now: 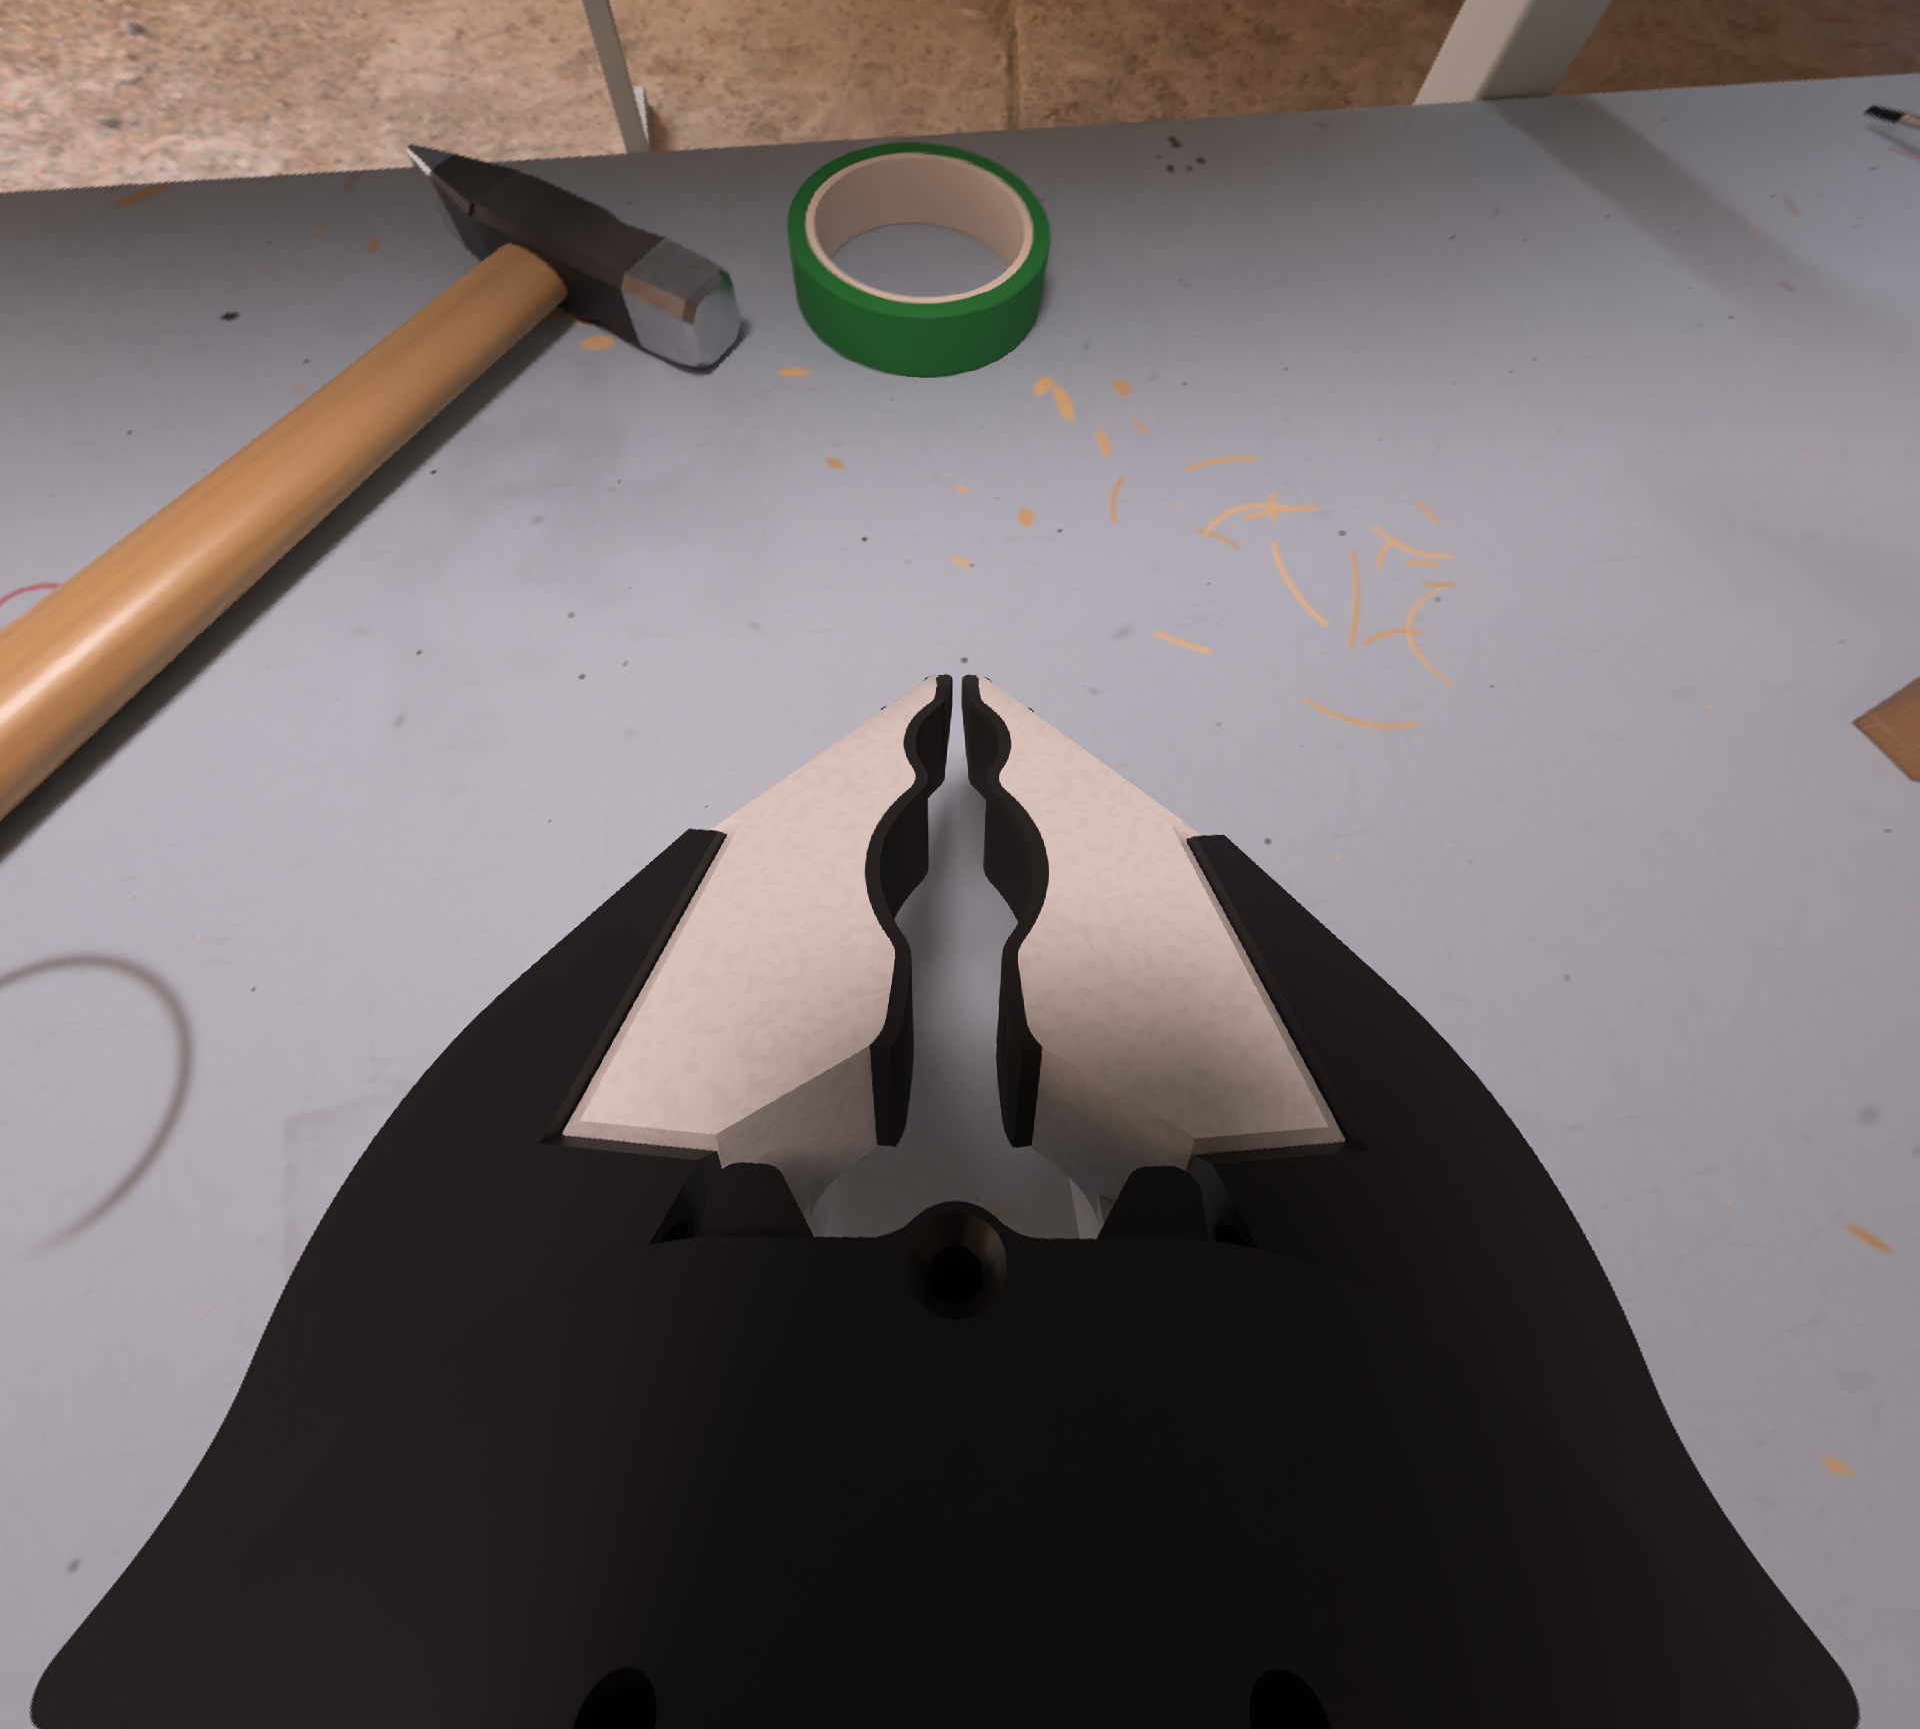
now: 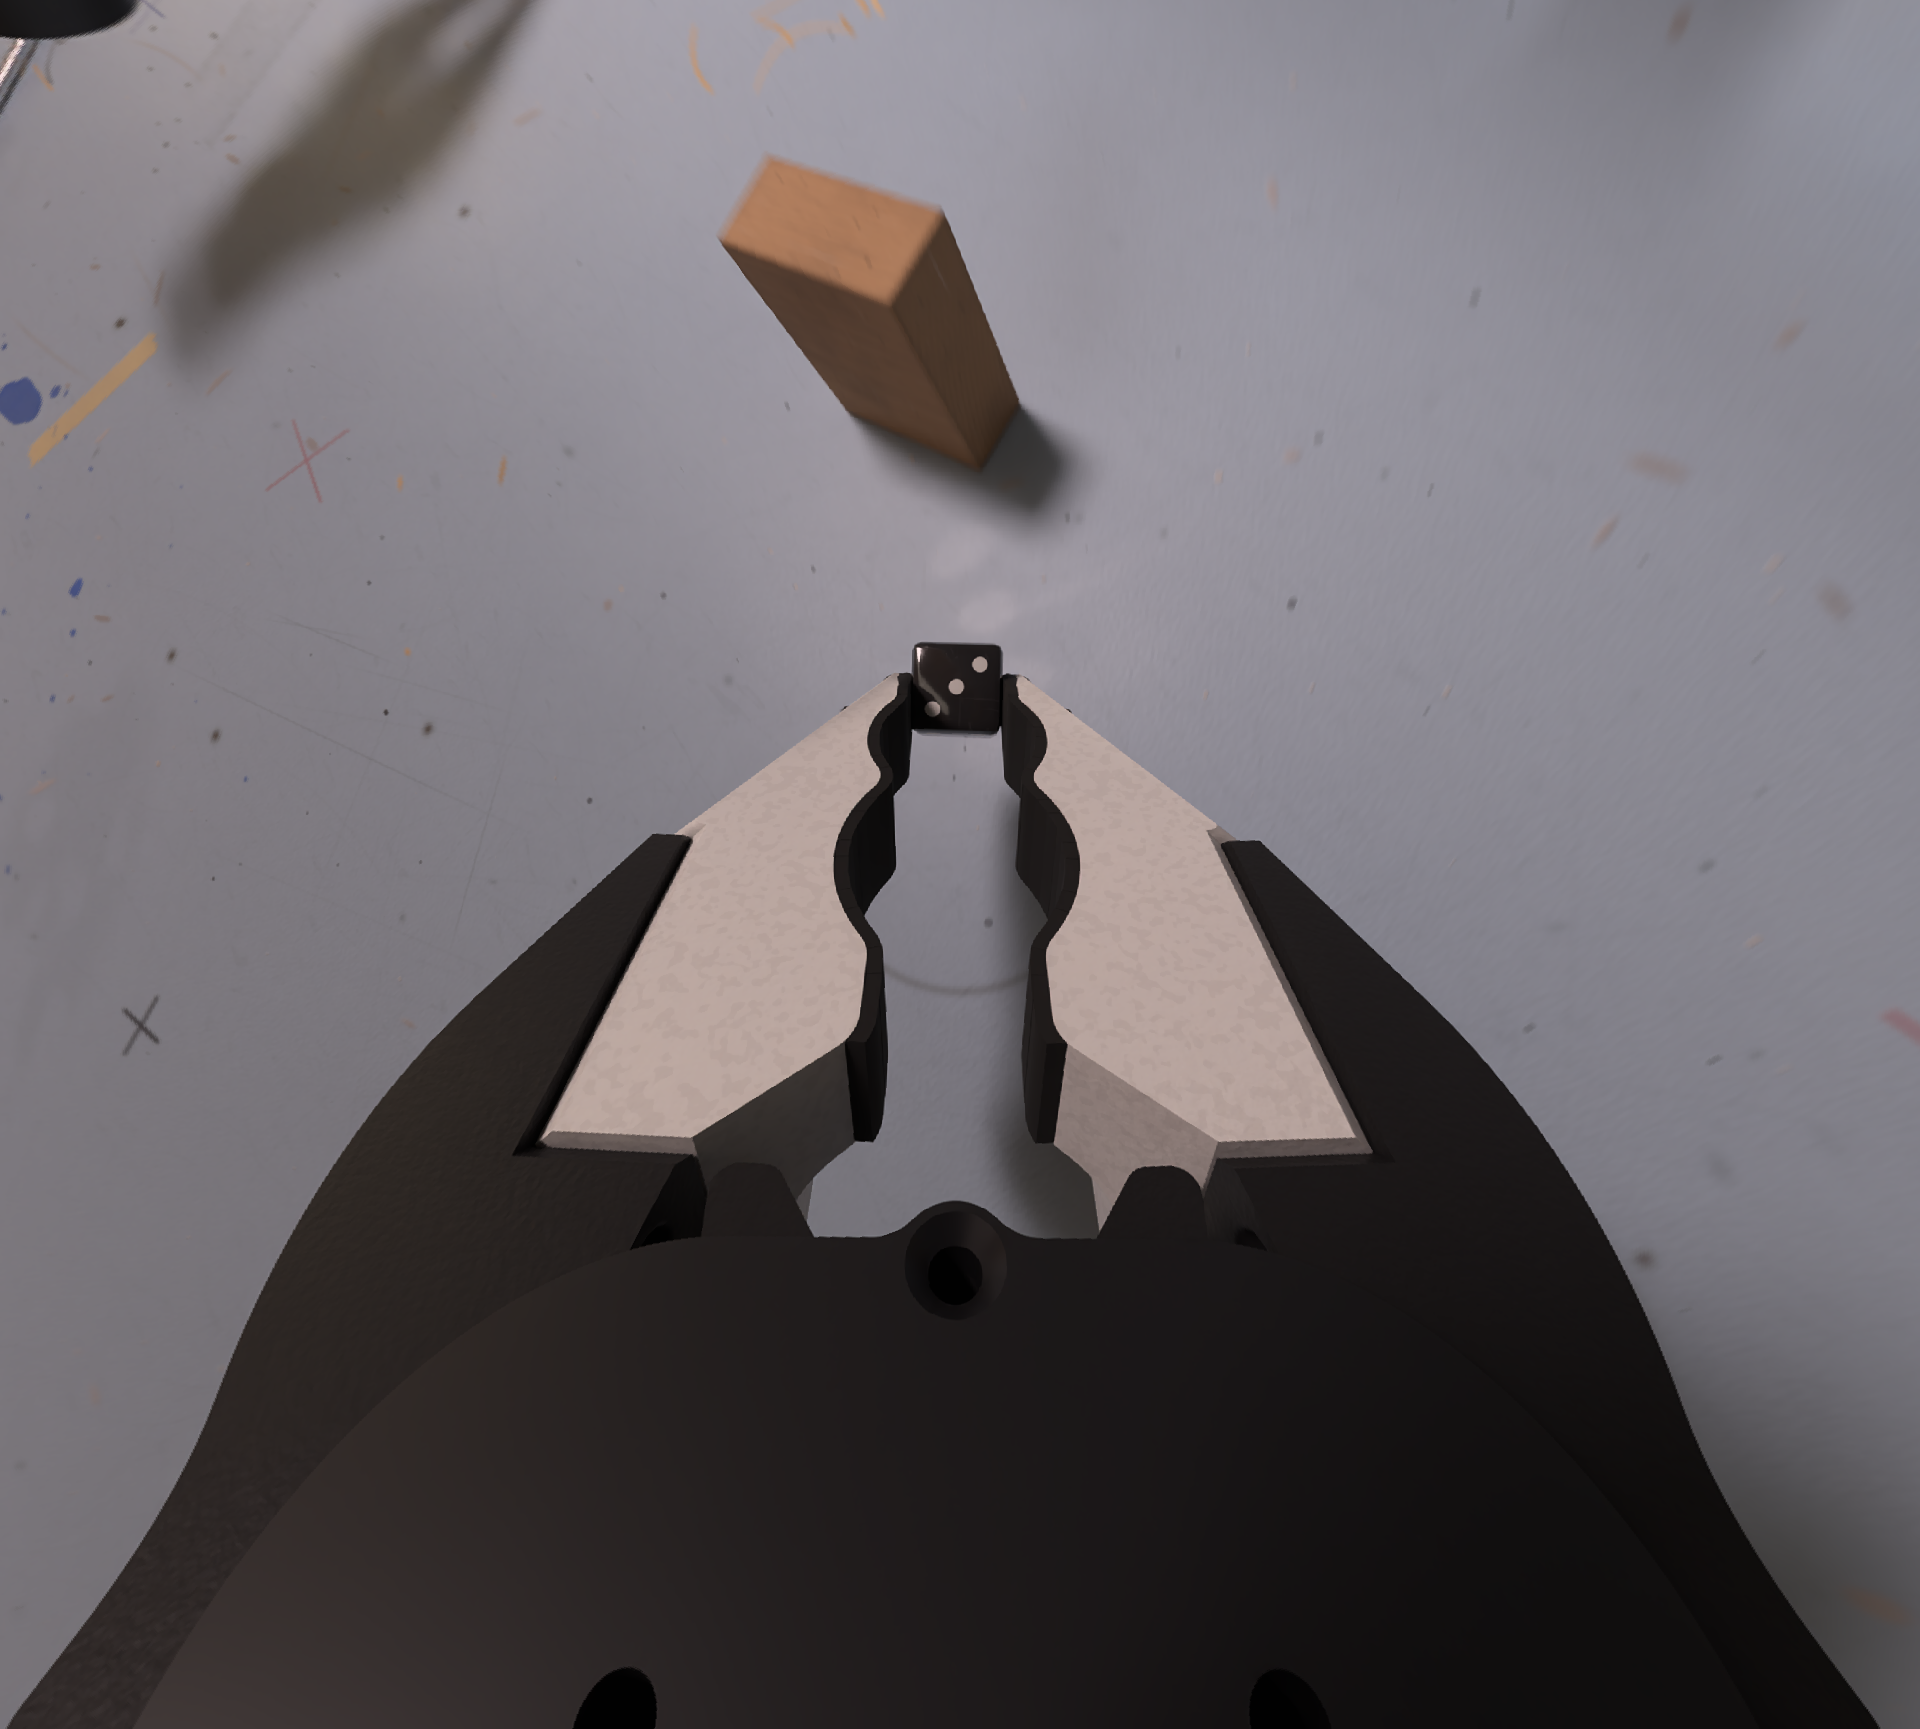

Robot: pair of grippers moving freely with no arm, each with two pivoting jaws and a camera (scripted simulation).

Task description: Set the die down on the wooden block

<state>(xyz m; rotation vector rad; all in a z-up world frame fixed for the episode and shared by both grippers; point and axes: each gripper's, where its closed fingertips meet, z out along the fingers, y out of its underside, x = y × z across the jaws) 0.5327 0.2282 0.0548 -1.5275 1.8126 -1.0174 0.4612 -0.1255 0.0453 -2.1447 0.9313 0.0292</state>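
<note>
One black die [image 2: 956, 687] is sitting pinched at the very tips of the right hand-held gripper [image 2: 957, 705], its white-pipped face turned toward the camera, and it is hanging above the grey tabletop [image 2: 1455, 329] rather than resting on anything. Ahead of it the wooden block [image 2: 871, 308] is lying on the tabletop, well apart from the die and angled across the line of approach, so the carry is looking only partly done. Doing this step well is probably meaning bringing the die over the middle of the block's broad upper face, lowering until it is touching, and only then easing the fingers apart, since a die held this shallowly is likely to roll or tip if dropped from height. Off to the side, the left hand-held gripper [image 1: 956, 682] is idling with its fingers nearly together on nothing, facing a hammer [image 1: 312, 453] and a green tape roll [image 1: 918, 261] near the back board
</note>
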